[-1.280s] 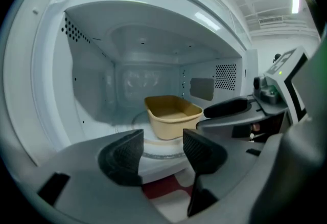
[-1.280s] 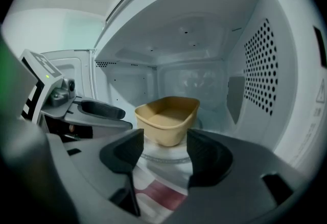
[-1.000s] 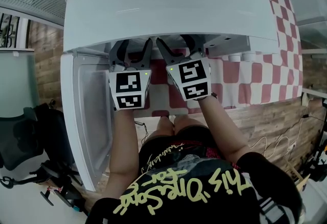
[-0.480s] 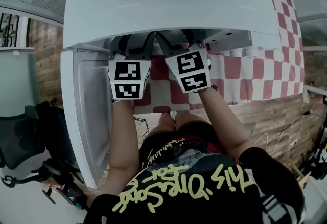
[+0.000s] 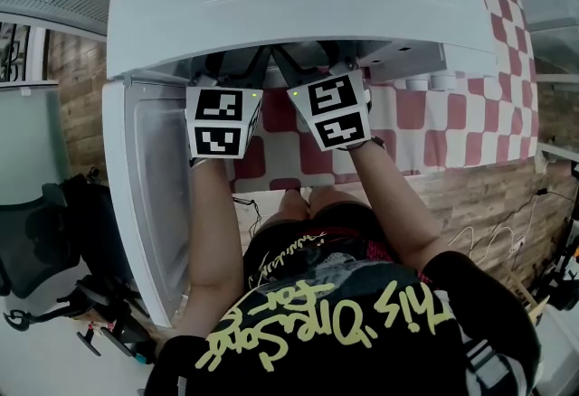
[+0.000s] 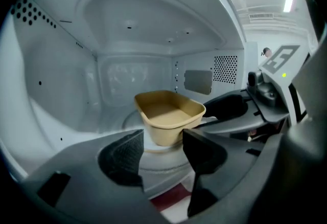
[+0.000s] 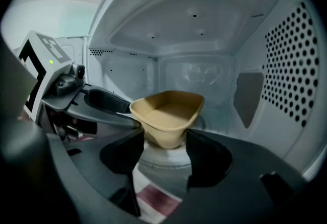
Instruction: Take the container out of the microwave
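You've pushed both grippers deeper under the microwave's (image 5: 289, 5) top edge since a second ago. Your left gripper (image 6: 162, 147) has its jaws moderately apart with nothing between them. The tan container (image 6: 168, 111) sits upright just ahead of its tips, in line with the gap. Your right gripper (image 7: 164, 142) is parted the same way and empty, with the container just ahead of it too.

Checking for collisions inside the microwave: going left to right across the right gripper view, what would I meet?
left gripper → tan container → grey wall panel → perforated side wall
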`<act>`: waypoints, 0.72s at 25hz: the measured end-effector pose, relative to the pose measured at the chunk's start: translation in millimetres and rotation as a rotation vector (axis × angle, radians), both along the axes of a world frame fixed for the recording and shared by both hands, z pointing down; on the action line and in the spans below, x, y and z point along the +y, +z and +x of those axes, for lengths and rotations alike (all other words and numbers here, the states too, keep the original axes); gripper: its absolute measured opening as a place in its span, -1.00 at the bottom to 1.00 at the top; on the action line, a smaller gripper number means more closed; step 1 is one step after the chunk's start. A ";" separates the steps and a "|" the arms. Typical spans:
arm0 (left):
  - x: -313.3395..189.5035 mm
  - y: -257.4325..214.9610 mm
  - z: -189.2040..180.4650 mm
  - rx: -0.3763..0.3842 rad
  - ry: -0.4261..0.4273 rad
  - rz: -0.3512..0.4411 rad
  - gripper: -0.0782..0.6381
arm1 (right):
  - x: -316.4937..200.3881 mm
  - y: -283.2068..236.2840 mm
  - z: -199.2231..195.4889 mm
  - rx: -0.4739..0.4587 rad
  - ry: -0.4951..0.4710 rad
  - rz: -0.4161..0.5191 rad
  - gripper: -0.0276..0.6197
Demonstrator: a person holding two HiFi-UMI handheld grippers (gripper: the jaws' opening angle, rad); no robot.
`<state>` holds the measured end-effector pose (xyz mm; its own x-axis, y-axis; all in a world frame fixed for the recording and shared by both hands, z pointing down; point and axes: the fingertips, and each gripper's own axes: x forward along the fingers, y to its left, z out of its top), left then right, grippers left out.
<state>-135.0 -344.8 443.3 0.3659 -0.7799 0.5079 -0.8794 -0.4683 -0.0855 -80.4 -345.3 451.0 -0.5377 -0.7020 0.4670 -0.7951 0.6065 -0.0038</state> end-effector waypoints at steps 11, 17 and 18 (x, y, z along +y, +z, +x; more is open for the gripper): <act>-2.2 5.1 1.7 -0.012 0.037 -0.030 -0.14 | -1.0 0.9 0.7 0.024 -0.007 -0.018 -0.17; -1.8 4.1 5.4 -0.031 0.040 -0.027 -0.17 | -1.4 1.1 1.7 0.039 0.004 -0.006 -0.21; -1.4 4.1 5.8 -0.033 0.039 -0.027 -0.17 | -1.6 0.6 2.1 0.038 0.008 -0.003 -0.23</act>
<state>-129.2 -346.1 447.4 0.3785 -0.7512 0.5407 -0.8575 -0.5045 -0.1008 -78.2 -347.0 451.6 -0.5138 -0.7050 0.4889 -0.7998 0.5998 0.0244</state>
